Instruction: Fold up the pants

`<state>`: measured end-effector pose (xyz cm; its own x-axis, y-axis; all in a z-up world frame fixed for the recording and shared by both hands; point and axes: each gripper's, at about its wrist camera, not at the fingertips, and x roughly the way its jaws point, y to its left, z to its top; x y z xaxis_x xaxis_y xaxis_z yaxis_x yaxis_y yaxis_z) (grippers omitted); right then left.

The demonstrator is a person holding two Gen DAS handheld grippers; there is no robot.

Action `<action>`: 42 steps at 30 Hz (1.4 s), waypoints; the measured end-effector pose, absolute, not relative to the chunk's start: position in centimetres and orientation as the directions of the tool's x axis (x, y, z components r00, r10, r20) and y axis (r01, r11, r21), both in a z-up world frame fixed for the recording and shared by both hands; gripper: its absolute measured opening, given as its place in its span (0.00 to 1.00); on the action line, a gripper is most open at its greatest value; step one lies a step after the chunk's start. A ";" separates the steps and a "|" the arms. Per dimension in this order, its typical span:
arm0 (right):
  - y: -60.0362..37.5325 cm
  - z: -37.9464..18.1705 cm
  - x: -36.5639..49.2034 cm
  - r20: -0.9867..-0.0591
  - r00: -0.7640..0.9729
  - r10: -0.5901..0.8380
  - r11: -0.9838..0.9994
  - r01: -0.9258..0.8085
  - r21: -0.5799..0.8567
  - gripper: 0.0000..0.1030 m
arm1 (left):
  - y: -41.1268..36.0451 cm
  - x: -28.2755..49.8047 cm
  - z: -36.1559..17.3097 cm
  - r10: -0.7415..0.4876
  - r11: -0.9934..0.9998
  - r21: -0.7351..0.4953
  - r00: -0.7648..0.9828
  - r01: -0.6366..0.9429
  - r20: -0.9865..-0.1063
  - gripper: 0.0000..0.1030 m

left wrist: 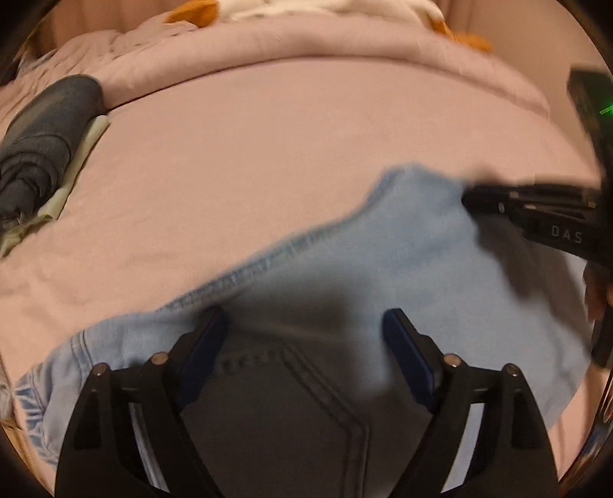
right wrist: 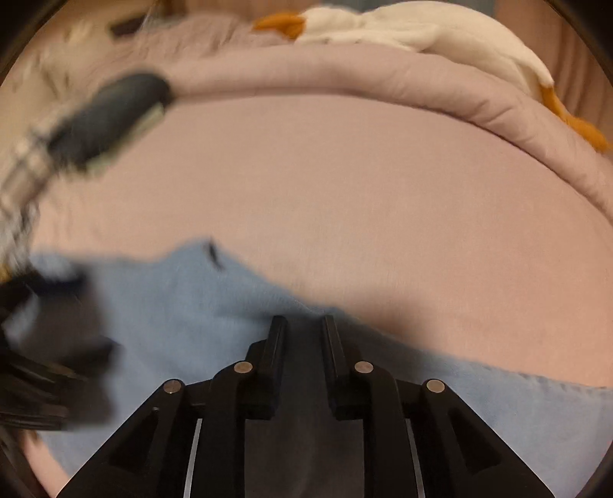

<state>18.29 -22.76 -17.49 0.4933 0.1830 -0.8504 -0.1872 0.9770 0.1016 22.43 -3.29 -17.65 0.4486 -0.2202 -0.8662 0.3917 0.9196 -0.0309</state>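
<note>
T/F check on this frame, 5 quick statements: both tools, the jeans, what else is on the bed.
1. The left tool is open over the light blue jeans. True.
2. The jeans lie on a bare wooden floor. False: they lie on a pink bed sheet.
3. The right tool has its fingers much closer together than the left's. True; whether they pinch denim cannot be told.
4. The dark folded garment lies on top of the jeans. False: it lies apart, at the far left of the bed.
5. A white and orange plush toy lies beyond the rolled duvet. True.
</note>
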 end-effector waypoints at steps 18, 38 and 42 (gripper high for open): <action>-47.2 -16.2 8.1 -0.817 0.577 -0.027 0.956 0.255 0.148 0.30 | 0.4 19.2 -16.6 -0.201 0.908 0.028 0.492 0.419 -0.847 0.82; -56.1 -14.8 -4.1 -0.742 0.667 -0.066 0.744 0.529 0.408 0.54 | 5.4 11.2 -13.7 -0.243 0.941 -0.071 0.515 0.330 -0.822 0.83; -55.5 -16.9 -6.0 -0.681 0.731 0.056 0.632 0.502 0.591 0.54 | 2.9 11.6 -13.2 -0.399 0.903 -0.256 0.451 0.344 -0.798 0.83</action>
